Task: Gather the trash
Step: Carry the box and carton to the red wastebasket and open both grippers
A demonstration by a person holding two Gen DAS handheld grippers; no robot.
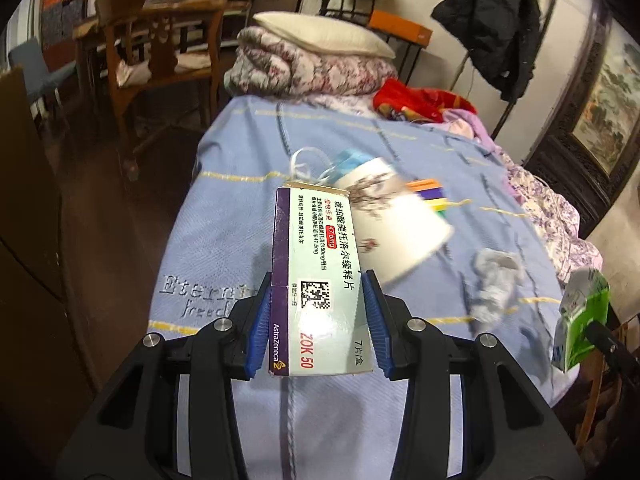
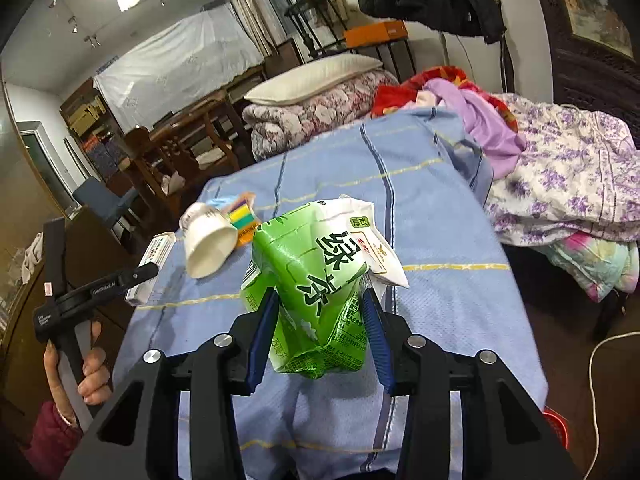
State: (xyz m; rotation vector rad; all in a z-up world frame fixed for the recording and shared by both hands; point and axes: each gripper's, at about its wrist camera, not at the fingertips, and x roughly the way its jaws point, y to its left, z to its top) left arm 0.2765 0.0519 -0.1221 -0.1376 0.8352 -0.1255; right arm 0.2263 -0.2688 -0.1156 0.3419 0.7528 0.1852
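Observation:
My left gripper [image 1: 318,286] is shut on a white and purple medicine box [image 1: 316,276], held above the blue bedspread [image 1: 224,248]. My right gripper [image 2: 320,300] is shut on a crushed green drink carton [image 2: 316,280], also above the bed; the carton shows at the right edge of the left wrist view [image 1: 580,320]. On the bed lie a white paper cup [image 1: 394,226] on its side, a blue face mask [image 1: 352,162], a colourful striped packet [image 1: 430,194] and a crumpled grey tissue [image 1: 496,280]. The cup [image 2: 208,240] and packet [image 2: 242,220] also show in the right wrist view.
A folded floral quilt with a pillow [image 1: 316,56] sits at the bed's far end. Red and purple clothes [image 2: 472,108] and a floral blanket [image 2: 568,184] lie on the right. Wooden chairs and a table [image 1: 160,48] stand to the left. A red item [image 2: 558,426] is on the floor, right.

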